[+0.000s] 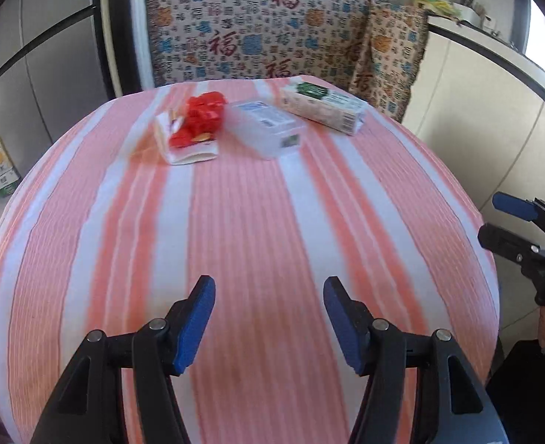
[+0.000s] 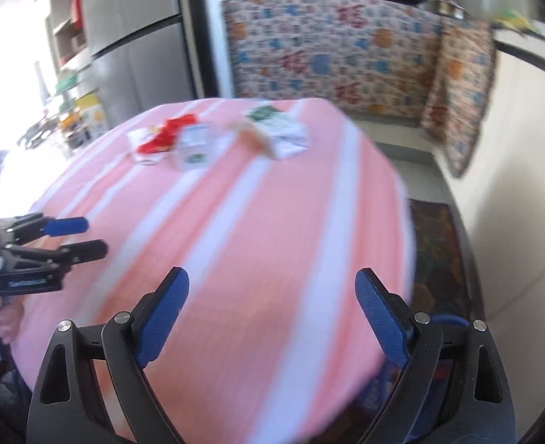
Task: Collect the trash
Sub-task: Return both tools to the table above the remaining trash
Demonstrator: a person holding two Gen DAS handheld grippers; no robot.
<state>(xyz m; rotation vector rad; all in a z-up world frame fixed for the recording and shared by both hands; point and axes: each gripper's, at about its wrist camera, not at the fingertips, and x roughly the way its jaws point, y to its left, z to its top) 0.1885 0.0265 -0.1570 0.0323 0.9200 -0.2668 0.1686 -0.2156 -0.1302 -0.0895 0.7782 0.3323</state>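
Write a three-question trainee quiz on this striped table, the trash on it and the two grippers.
1. True or false: the left gripper holds a piece of trash.
2. Which item lies between the red wrapper and the long carton? A) clear plastic box B) metal can C) glass bottle
3. Fill in: the trash lies at the ____ end of the striped table, away from both grippers.

Key:
1. False. The jaws stand apart with nothing between them; the right gripper is open and empty too.
2. A, the clear plastic box.
3. Far.
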